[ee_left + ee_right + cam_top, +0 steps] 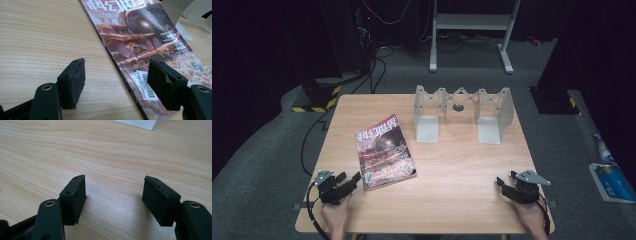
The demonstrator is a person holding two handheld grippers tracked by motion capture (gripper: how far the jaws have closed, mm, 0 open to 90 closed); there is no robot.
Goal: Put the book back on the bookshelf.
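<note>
Approach step: left gripper [116, 82] fingers wide astride the magazine [384, 151] spine; next, close. Right gripper [115, 200] fingers wide, empty.

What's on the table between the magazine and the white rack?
Nothing: in the high view, only bare wooden table separates the magazine from the white rack.

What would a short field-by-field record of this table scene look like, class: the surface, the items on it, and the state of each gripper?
surface: wooden table
item 1: magazine, lying flat, cover up, left of centre
item 2: white folding rack, standing near the far edge
left gripper: open, resting at the near left, jaws straddling the magazine's near corner without pressing on it
right gripper: open, resting at the near right, bare wood between its jaws
hands: one behind each gripper at the near edge
</note>
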